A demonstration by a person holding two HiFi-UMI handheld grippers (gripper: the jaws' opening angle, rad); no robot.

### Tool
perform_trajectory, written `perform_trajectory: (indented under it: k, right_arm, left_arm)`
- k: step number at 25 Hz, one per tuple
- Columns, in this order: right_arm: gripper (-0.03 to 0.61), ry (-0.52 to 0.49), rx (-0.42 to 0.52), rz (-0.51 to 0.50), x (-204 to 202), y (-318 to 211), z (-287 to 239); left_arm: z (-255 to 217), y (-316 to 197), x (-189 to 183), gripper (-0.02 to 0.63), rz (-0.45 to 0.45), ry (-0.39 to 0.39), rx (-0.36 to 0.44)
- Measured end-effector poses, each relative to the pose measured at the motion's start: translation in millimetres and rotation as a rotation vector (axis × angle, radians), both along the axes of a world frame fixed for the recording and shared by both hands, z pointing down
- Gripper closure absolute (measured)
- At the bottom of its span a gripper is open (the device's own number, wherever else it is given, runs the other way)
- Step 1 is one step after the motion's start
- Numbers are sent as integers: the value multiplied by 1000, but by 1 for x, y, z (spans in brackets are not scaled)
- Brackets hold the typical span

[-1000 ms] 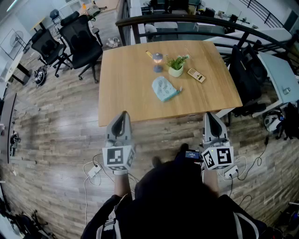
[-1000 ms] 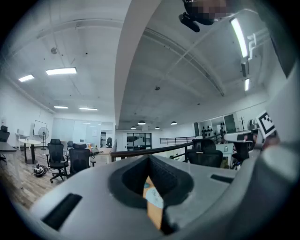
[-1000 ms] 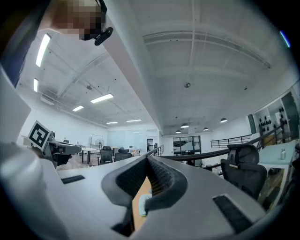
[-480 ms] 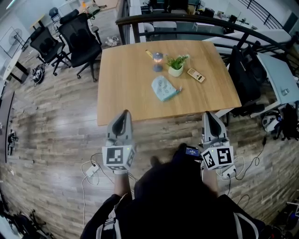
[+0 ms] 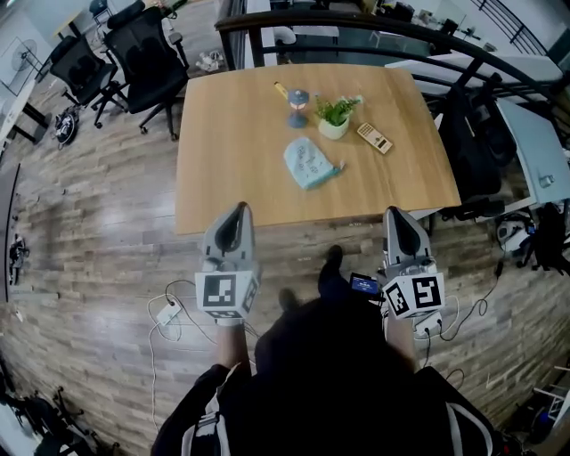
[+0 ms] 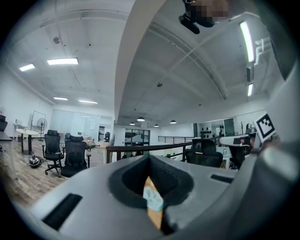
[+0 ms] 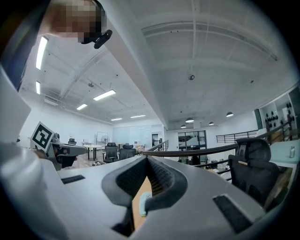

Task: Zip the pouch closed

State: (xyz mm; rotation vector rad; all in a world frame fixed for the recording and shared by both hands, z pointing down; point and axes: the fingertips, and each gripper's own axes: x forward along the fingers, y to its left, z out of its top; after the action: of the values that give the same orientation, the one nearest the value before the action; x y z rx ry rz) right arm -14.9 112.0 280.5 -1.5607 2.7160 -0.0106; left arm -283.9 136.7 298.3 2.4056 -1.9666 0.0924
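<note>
A light blue pouch [image 5: 309, 164] lies flat near the middle of the wooden table [image 5: 232, 151], its zip end toward the right. Both grippers hang over the floor, short of the table's near edge and well away from the pouch. My left gripper [image 5: 237, 210] is shut and holds nothing. My right gripper [image 5: 394, 214] is likewise shut and empty. In the left gripper view a sliver of the pouch [image 6: 153, 199] shows through the slot below the closed tips [image 6: 149, 157]. The right gripper view shows the pouch [image 7: 145, 203] the same way below its tips [image 7: 147, 160].
On the table behind the pouch stand a small potted plant [image 5: 336, 119], a remote [image 5: 375, 138] and a small lamp-like object [image 5: 297, 109]. Black office chairs [image 5: 147, 62] stand at the far left, a railing [image 5: 356, 27] beyond the table. Cables and a power strip [image 5: 168, 313] lie on the floor.
The view has shifted forward a little toward the table, and a foot has stepped ahead. Both grippers stay shut at about the same spots in the frame.
</note>
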Motion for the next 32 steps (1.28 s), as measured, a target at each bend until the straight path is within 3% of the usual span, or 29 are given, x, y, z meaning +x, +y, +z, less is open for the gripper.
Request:
perform_trajectory:
  k: [8,15,20,24,28,32]
  right_arm:
    - [566,-46,-11,-64,22,-92,4]
    - [566,-120,-41,-46,85,-169,21]
    - [566,-126,-81,-57,116,-201,36]
    - [566,-122,-114,-79,118,-217,50]
    - [566,-85,-155,-156,98,-226,73]
    - [566,46,-343,-396,54,-240,162]
  left_arm:
    - [-11,-77,23,615,-59,-21,1]
    - [-2,-147,93,615,-34,-92,-3]
    - [18,-177,124,615,-39,-113,-45]
    - [43,-186,132,615,-43,-97,-118]
    - [83,-195,139,615,-18,-75,-207]
    - [116,-196,151,615,24,-56,-280]
